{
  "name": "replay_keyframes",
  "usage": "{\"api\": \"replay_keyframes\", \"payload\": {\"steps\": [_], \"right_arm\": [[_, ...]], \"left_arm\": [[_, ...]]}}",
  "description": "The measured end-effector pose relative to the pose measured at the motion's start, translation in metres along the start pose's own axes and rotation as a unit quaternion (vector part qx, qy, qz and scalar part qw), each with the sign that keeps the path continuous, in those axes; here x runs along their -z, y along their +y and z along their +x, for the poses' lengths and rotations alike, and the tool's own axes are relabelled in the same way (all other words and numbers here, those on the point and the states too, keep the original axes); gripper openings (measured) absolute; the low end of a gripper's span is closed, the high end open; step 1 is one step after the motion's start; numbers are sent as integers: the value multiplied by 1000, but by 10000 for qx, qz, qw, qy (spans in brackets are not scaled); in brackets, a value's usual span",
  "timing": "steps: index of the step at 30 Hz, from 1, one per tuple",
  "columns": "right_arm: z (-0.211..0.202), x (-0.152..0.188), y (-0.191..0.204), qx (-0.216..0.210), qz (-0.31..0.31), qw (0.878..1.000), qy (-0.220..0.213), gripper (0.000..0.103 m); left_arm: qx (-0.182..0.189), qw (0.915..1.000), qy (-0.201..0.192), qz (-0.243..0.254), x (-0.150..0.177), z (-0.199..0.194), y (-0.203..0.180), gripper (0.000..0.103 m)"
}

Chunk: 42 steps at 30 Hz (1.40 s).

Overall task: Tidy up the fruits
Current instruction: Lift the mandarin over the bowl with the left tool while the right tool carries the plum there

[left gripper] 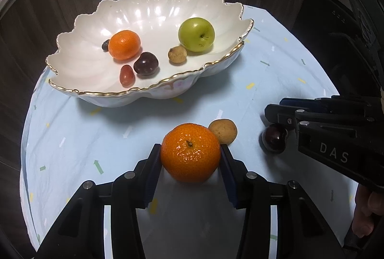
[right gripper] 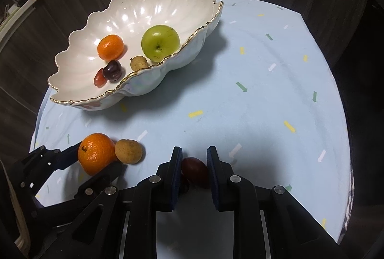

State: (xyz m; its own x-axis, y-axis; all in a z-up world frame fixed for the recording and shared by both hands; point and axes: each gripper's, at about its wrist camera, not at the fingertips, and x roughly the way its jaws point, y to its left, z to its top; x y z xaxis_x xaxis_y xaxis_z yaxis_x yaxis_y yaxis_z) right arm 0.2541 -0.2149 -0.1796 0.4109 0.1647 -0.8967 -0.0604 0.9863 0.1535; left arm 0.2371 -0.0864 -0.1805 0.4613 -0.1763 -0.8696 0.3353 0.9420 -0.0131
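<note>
An orange tangerine [left gripper: 190, 158] rests on the pale blue tablecloth, and my left gripper [left gripper: 190, 151] is shut on it, one pad against each side. A tan longan [left gripper: 223, 131] touches the tangerine's far right side. To the right, my right gripper [left gripper: 278, 124] is shut on a dark cherry [left gripper: 274, 141] on the cloth. In the right wrist view the dark cherry [right gripper: 195, 172] sits between the pads of my right gripper [right gripper: 195, 155]. My left gripper [right gripper: 96, 158] holds the tangerine [right gripper: 96, 151] at lower left, next to the longan [right gripper: 129, 151].
A white scalloped bowl with a gold rim [left gripper: 144, 89] [right gripper: 115, 91] stands at the back left. It holds a tangerine [left gripper: 124, 45], a green apple [left gripper: 196, 34], a longan [left gripper: 177, 55] and several dark fruits. A hand [left gripper: 367, 211] is at lower right. Dark wood panelling surrounds the round table.
</note>
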Motion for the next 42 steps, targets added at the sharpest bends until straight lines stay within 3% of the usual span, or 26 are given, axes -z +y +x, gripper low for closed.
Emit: {"api": "replay_keyframes", "payload": {"steps": [23,42], "right_arm": [[-30,1,4,35,-70,9995,-306,22],[-68,-15,22,-3,-241,9971,-720,22]], "left_arm": [[-64,9997,-237,-63,3,-23,-2,46],[-156,9975,-647,-228,-10,-67,10,46]]}}
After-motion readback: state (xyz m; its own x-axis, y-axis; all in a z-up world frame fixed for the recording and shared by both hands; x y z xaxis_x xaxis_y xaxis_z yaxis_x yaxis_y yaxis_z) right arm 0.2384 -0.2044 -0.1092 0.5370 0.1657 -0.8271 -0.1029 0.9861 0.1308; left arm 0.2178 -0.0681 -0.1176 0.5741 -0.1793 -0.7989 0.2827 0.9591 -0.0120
